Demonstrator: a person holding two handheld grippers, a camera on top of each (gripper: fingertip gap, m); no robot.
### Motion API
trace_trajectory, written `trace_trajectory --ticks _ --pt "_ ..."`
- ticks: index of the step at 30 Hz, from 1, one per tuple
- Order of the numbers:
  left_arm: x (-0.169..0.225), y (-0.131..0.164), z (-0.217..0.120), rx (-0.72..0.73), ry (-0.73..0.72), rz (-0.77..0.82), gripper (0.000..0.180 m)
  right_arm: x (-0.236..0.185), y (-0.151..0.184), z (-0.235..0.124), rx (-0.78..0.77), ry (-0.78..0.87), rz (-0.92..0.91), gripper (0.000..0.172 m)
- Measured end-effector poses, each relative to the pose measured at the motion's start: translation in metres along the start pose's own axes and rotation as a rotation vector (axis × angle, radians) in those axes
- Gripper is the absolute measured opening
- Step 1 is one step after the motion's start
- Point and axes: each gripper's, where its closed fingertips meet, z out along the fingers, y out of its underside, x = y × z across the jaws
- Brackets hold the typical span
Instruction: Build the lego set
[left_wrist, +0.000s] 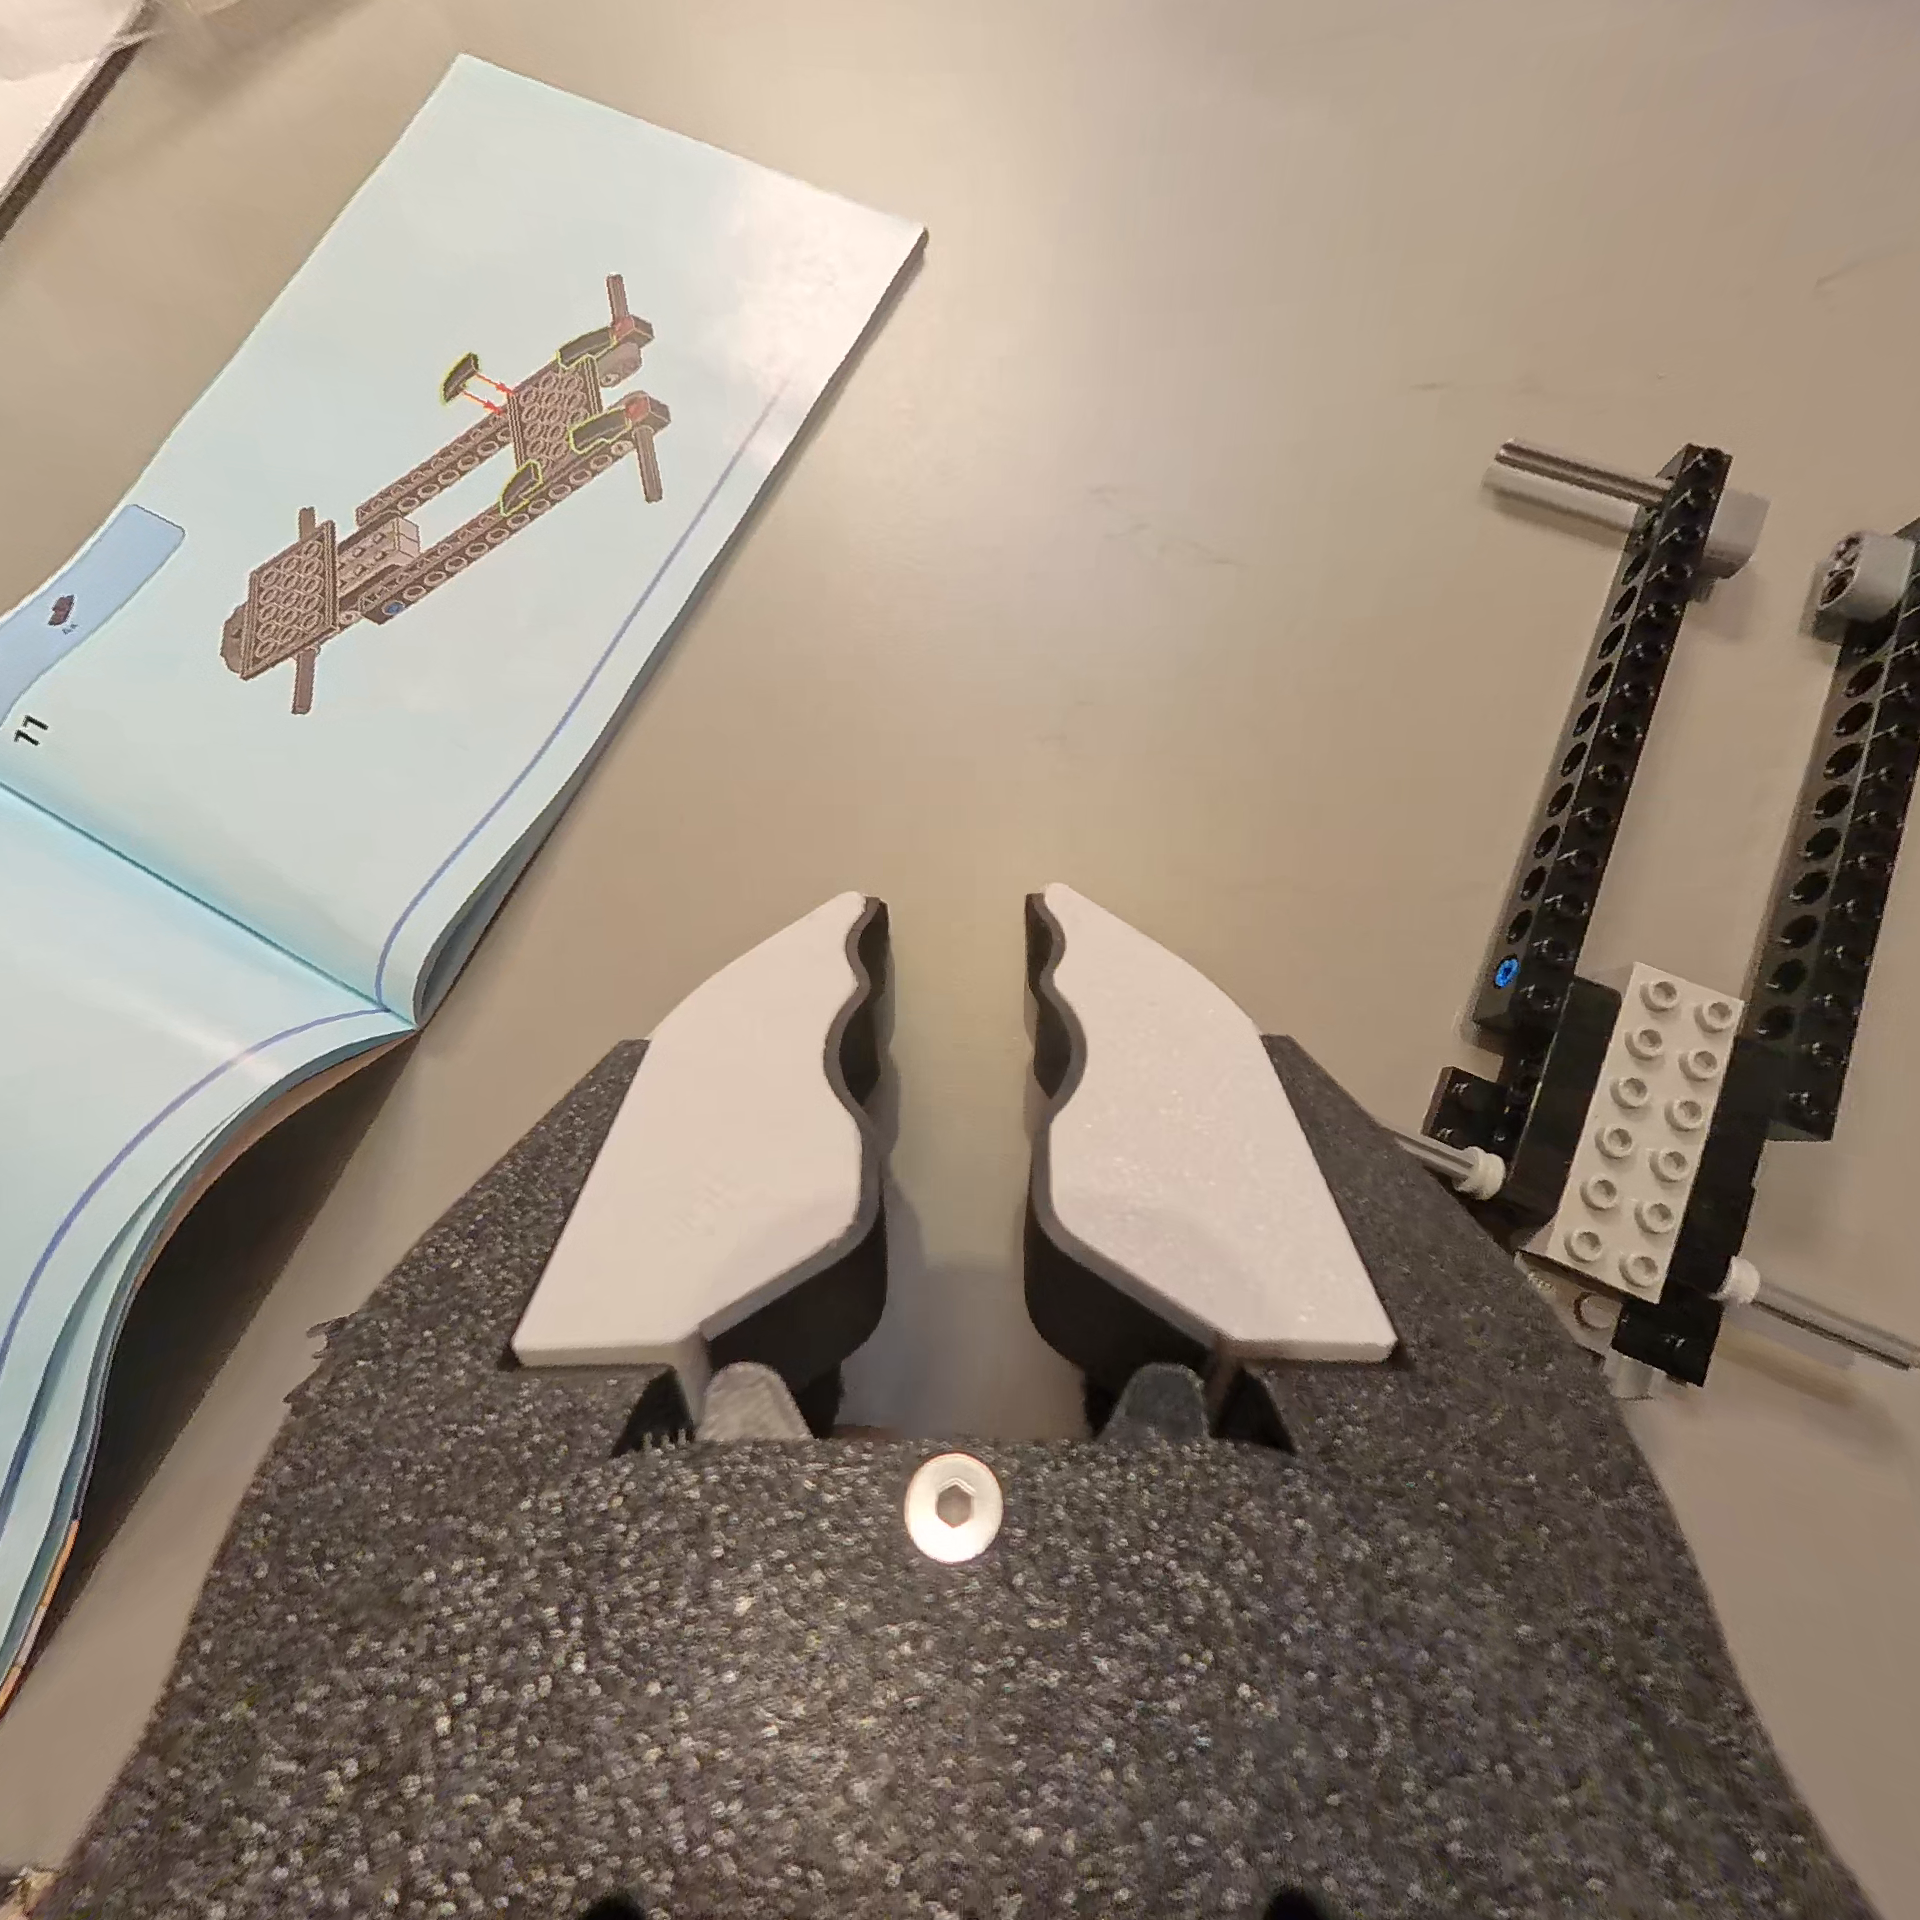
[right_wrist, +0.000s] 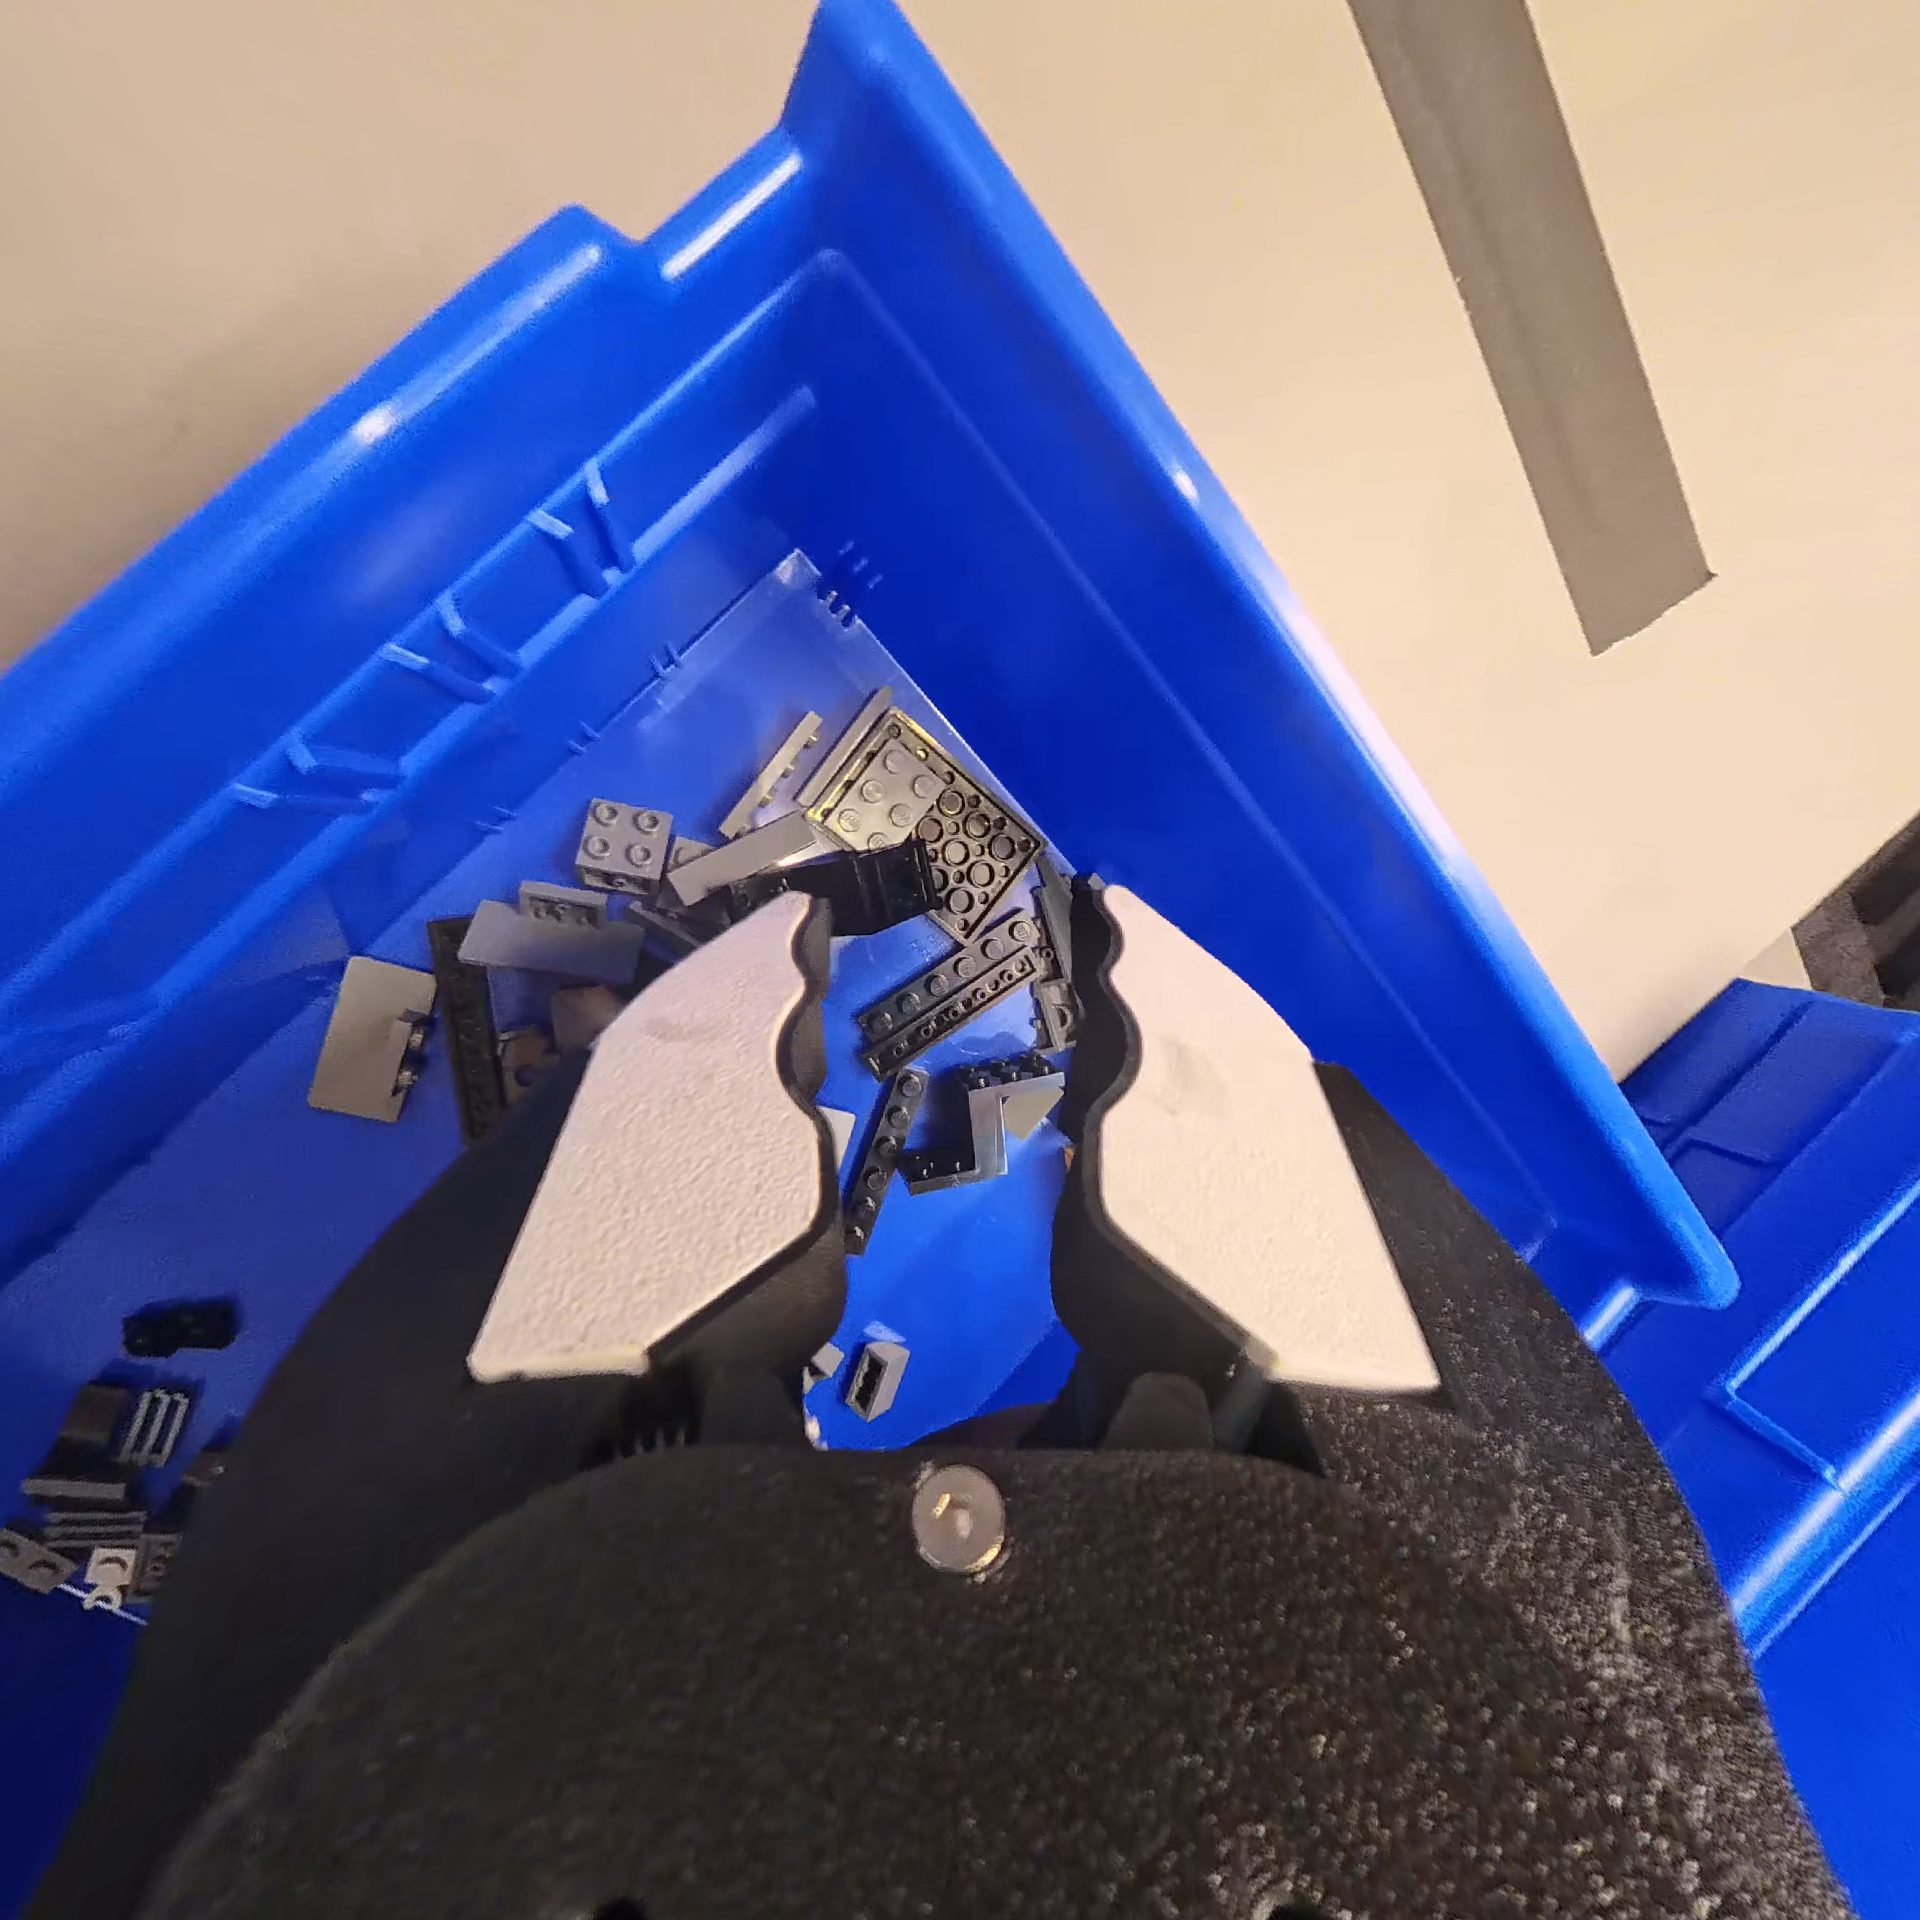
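My left gripper (left_wrist: 956, 914) is open and empty over the bare beige table (left_wrist: 1143, 520). To its right lies a part-built model (left_wrist: 1662, 935) of long black holed beams, a light grey studded plate (left_wrist: 1652, 1122) and grey axles. To its left lies an open instruction booklet (left_wrist: 416, 520) with light blue pages. My right gripper (right_wrist: 951, 904) is open and empty, reaching down into a blue plastic bin (right_wrist: 1039, 520). Beyond and between its fingers lie loose grey and black bricks and plates, among them a black square plate (right_wrist: 935, 821) and a dark studded plate (right_wrist: 951, 997). No pad presses on any piece.
More small dark pieces (right_wrist: 104, 1455) lie at the bin's lower left. A second blue bin (right_wrist: 1787, 1247) stands at the right. A grey strip (right_wrist: 1538, 312) crosses the pale surface beyond the bin. White paper (left_wrist: 62, 62) shows at the table's far left corner. Spacing between my two grippers at the tips: around 40 centimeters.
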Motion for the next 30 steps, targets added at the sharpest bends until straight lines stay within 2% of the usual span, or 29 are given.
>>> trace_trajectory --ticks 5,17,24,30 --pt "0.007 0.004 -0.003 -0.005 0.041 -0.019 0.026 -0.002 0.000 0.004 0.011 -0.038 -0.013 0.046" --pt "0.009 0.005 -0.005 0.000 0.026 0.014 0.025 -0.006 0.001 0.007 0.002 -0.068 0.000 0.046" --pt "0.010 0.005 -0.005 0.000 0.028 0.012 0.026 -0.023 -0.005 0.014 0.013 -0.111 -0.033 0.048" --pt "0.009 0.005 -0.005 0.000 0.029 0.009 0.026 -0.055 -0.001 0.011 -0.004 -0.212 -0.103 0.048"
